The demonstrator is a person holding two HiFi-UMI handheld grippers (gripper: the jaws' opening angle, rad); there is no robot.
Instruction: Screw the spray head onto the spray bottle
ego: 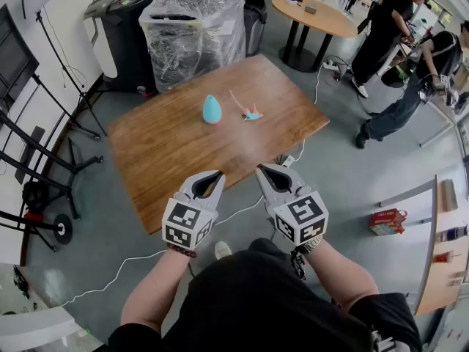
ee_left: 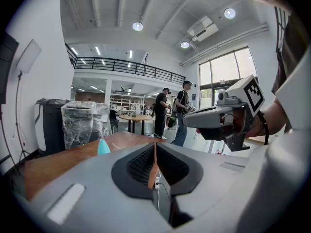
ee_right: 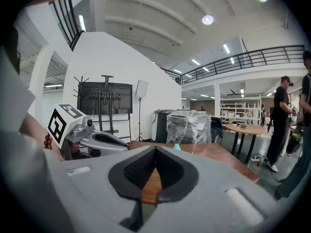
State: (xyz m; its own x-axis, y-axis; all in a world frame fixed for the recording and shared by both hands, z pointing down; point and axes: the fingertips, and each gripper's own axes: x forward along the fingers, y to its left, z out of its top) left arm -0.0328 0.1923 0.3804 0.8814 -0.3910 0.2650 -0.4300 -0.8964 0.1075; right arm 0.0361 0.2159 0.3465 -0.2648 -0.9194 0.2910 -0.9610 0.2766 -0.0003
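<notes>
Both hand-held grippers, left [ego: 210,181] and right [ego: 272,175], closed and empty, held short of wooden surface [ego: 176,152]; teal teardrop-shaped plastic spray bottle [ego: 212,109] stands beside pink spray head [ego: 251,114].

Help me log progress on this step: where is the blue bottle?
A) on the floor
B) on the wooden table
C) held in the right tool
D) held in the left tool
B: the blue bottle sits on the wooden table, well beyond the left tool and the right tool.
</notes>
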